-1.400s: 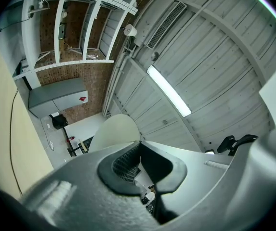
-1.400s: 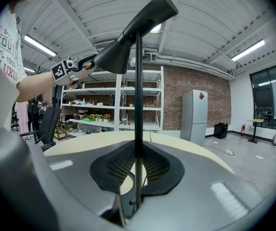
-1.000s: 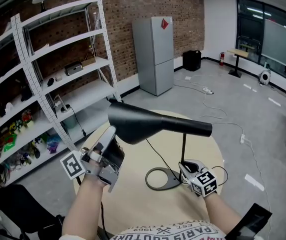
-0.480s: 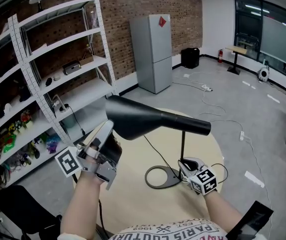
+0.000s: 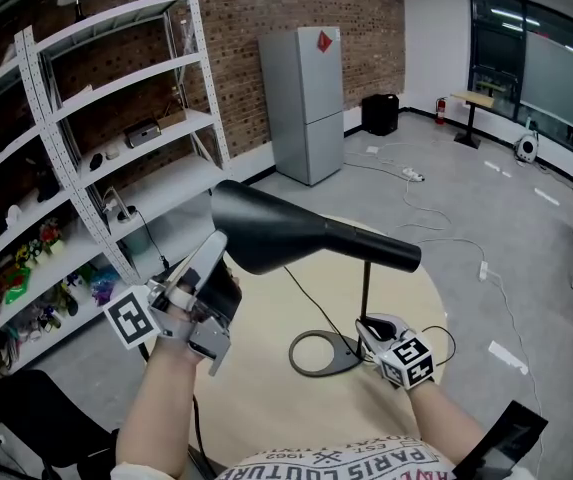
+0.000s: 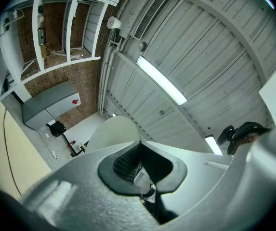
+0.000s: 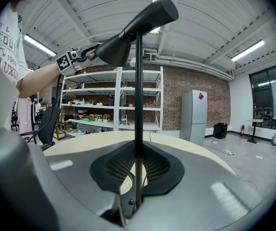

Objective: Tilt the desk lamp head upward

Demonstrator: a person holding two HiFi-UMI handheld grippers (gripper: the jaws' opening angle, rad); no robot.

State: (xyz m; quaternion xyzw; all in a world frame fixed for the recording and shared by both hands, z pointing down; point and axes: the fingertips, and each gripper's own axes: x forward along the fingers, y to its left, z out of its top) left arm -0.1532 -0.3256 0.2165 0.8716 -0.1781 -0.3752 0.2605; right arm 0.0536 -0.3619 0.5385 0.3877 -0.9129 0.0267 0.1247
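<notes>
Tilt of lamp head (image 5: 276, 236) above round table (image 5: 266, 398): left gripper (image 5: 220, 246), jaws pressed together, sits at wide rim and should push up gently; right gripper (image 5: 367, 326) pinches stem (image 5: 367, 288), best held firm so base (image 5: 296, 360) does not tip.

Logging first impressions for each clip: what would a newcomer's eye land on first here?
The big black lamp head, hanging mid-frame over the round table. The left gripper is shut on its wide rim at left; the right gripper clamps the thin stem low down at right.
</notes>
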